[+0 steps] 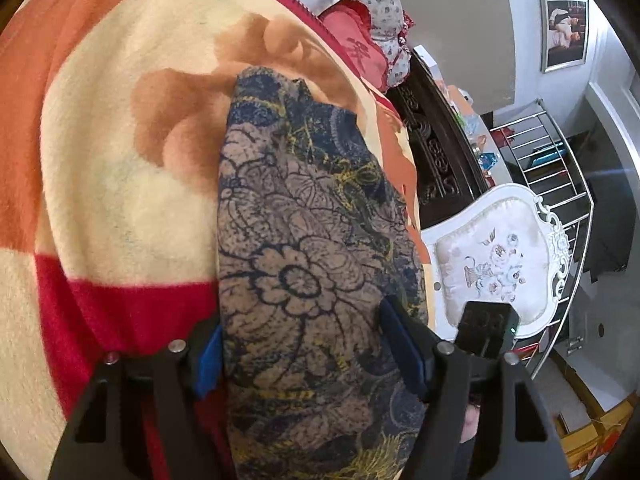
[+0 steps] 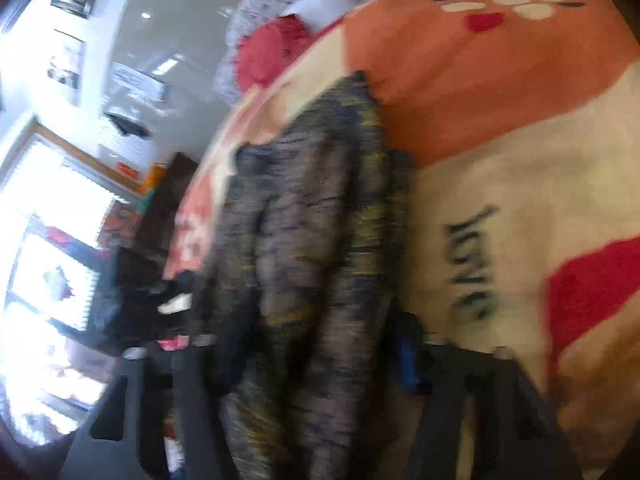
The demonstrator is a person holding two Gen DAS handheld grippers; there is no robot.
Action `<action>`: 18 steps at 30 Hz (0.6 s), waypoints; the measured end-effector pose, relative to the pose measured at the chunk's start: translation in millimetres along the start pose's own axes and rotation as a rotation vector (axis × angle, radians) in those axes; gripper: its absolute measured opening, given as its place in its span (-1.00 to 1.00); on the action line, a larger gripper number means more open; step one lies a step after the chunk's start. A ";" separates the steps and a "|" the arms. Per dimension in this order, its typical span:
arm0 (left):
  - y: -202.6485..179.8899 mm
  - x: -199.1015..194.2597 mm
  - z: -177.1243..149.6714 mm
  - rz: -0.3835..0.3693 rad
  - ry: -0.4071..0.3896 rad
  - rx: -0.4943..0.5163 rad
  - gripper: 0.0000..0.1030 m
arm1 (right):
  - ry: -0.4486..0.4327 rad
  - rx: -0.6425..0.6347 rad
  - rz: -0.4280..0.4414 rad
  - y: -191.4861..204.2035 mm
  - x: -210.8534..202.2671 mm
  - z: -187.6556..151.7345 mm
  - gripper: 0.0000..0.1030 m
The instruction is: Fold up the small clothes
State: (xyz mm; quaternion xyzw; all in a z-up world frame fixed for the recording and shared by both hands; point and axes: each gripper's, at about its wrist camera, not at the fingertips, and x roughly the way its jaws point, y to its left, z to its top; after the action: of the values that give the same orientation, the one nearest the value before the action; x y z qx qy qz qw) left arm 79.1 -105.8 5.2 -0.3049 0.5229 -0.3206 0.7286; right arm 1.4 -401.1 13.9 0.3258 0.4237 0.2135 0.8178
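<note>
Both grippers, left (image 1: 304, 344) and right (image 2: 308, 364), pinch my floral garment (image 1: 304, 240), stretched lengthwise away across the orange-cream blanket (image 1: 120, 160) toward pillows (image 1: 352, 48).

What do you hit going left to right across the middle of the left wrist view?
Orange and cream blanket → floral patterned garment → white upholstered chair → metal railing.

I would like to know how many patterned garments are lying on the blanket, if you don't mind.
1. The floral garment lies lengthwise on the blanket, running between both grippers' fingers; others may be out of view.
</note>
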 end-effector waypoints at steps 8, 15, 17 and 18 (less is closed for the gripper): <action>-12.6 -14.1 -7.8 0.162 -0.072 0.059 -0.51 | -0.074 -0.160 -0.156 39.9 -20.5 -11.7 -0.16; -35.6 -69.7 -6.8 0.238 -0.209 0.181 -0.55 | -0.064 -0.240 -0.165 97.0 -26.1 3.7 -0.18; -32.2 -97.0 4.1 0.240 -0.247 0.189 -0.55 | -0.067 -0.265 -0.145 115.8 -21.0 9.0 -0.18; -30.4 -108.6 9.3 0.244 -0.263 0.194 -0.55 | -0.067 -0.276 -0.126 127.2 -13.9 13.4 -0.18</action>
State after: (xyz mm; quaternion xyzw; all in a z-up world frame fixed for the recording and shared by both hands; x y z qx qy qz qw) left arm 56.5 -37.9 92.9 -0.2070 0.4229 -0.2364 0.8499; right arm -4.4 -325.9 118.1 0.1899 0.3825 0.2071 0.8802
